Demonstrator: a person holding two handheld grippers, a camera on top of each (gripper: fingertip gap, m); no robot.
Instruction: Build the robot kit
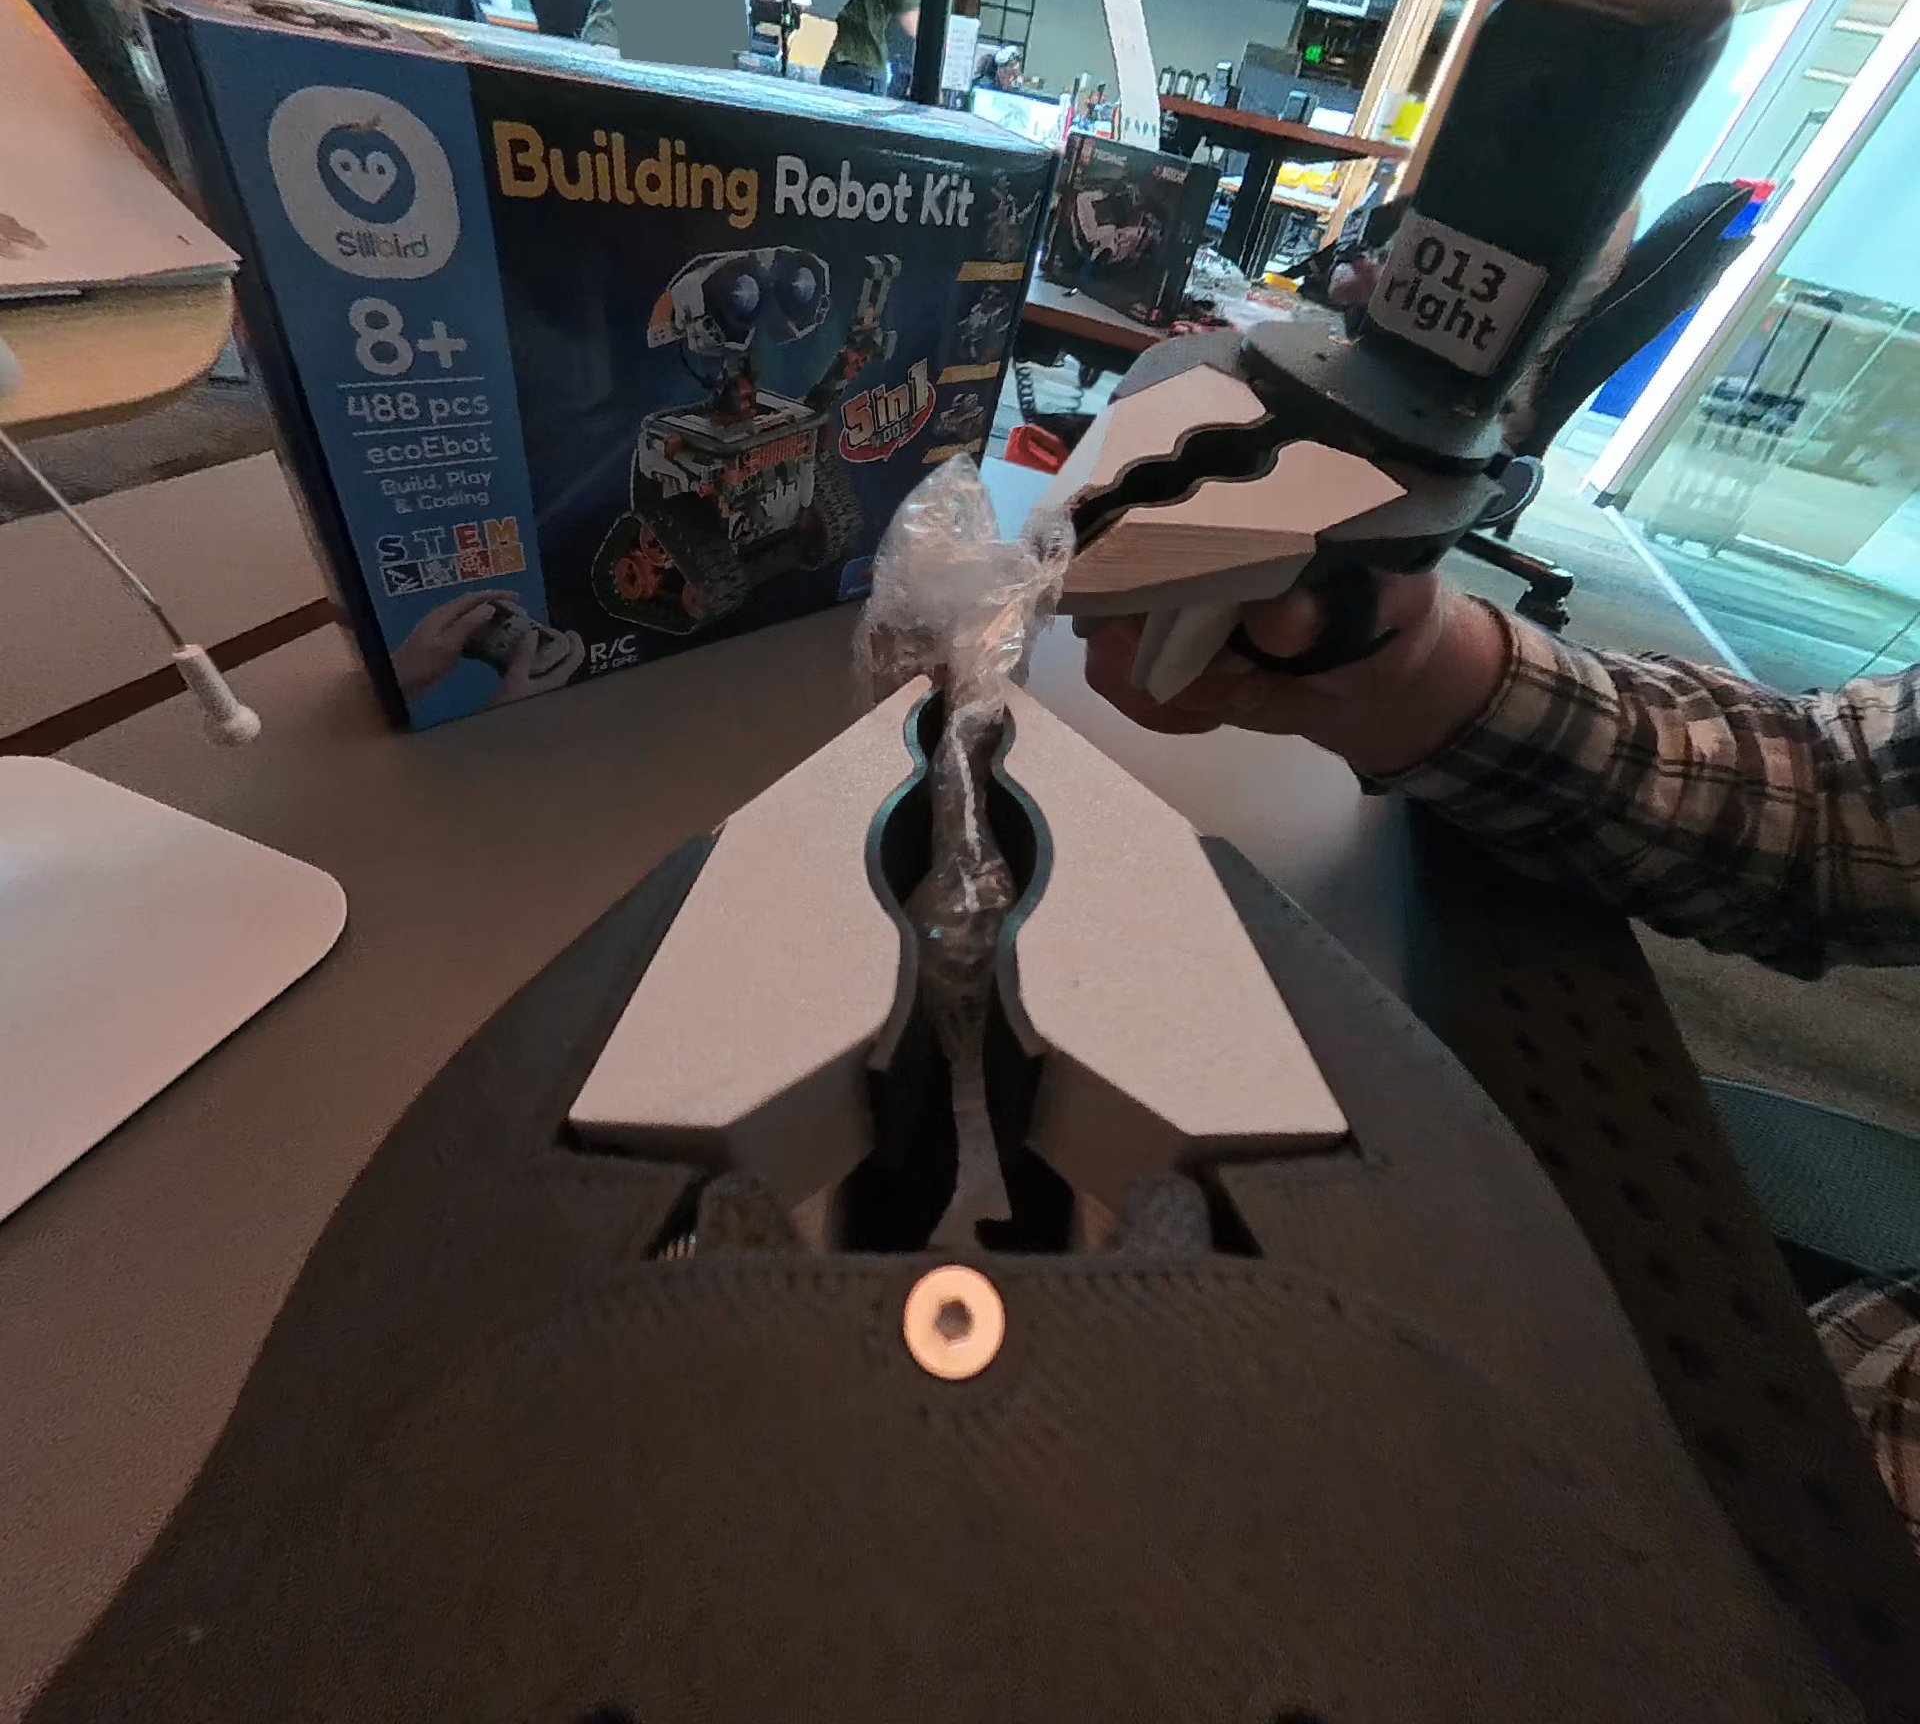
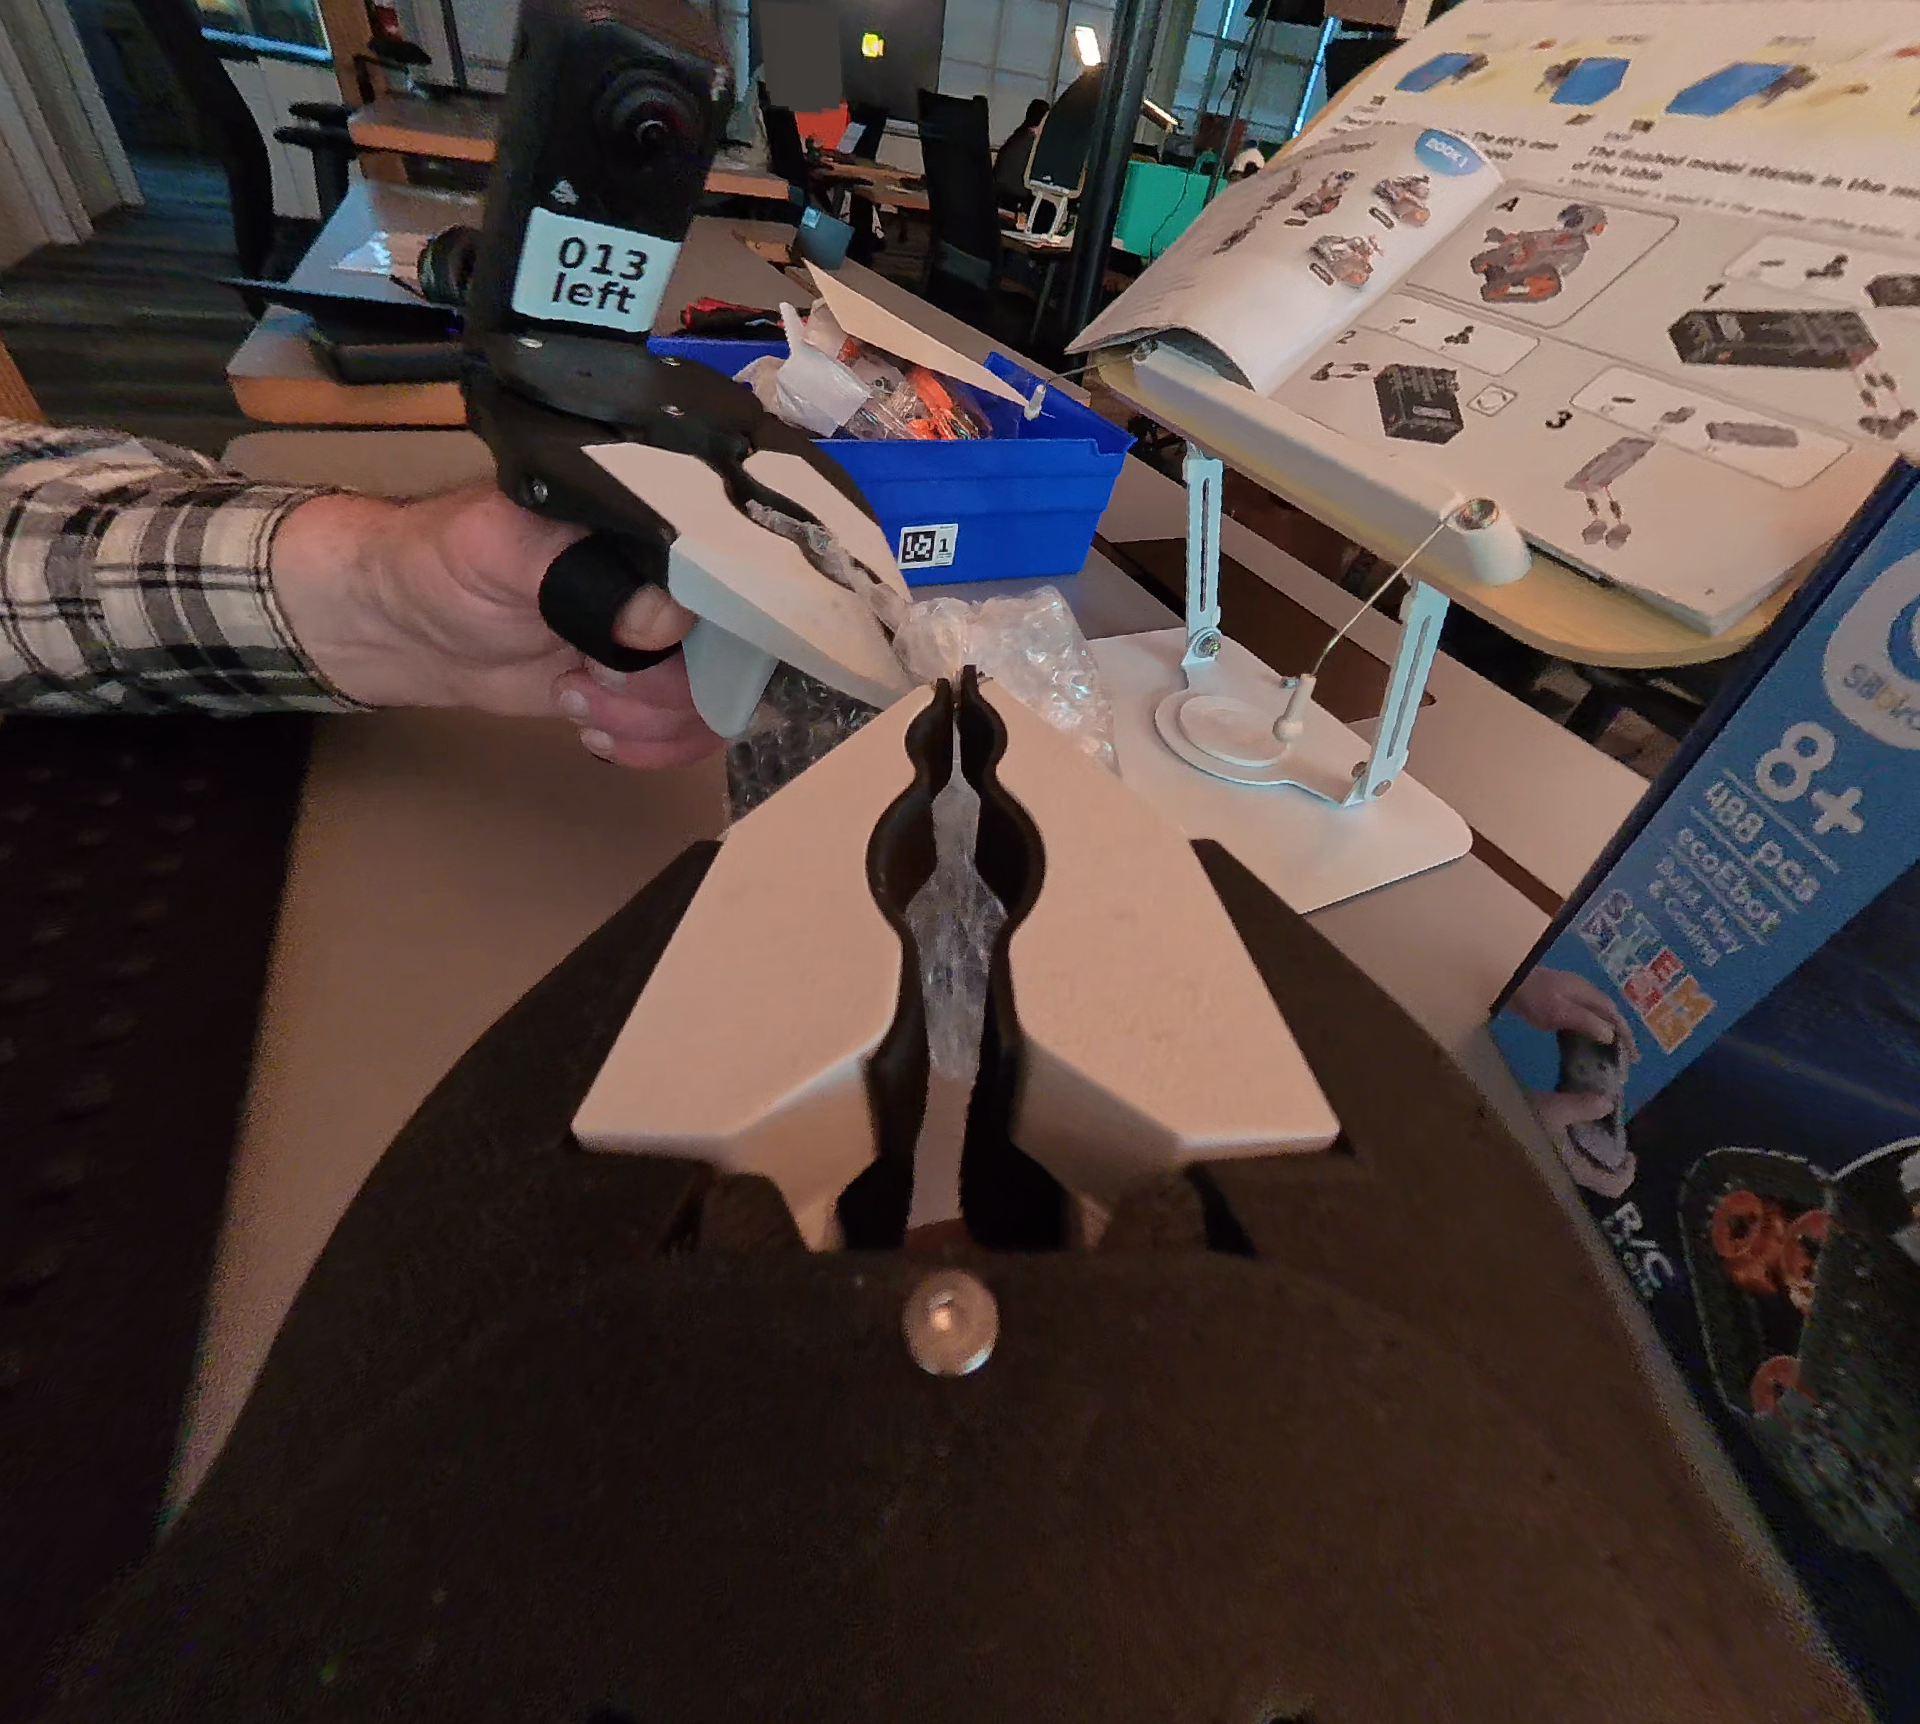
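Note:
My left gripper is shut on a clear plastic bag. The crumpled film runs between its white fingers and bunches above the tips. My right gripper comes in from the right in the left wrist view and pinches the same bag's upper right edge. In the right wrist view my right gripper is shut on the clear bag, with film showing between its fingers. The left gripper meets it from the left, its tips gripping the film. A person's hand holds it.
A blue toy kit box stands on the grey table behind the bag; it also shows at right. A white stand holds an open instruction booklet. A blue bin with parts sits behind. Left and right tips are no more than a few centimetres apart.

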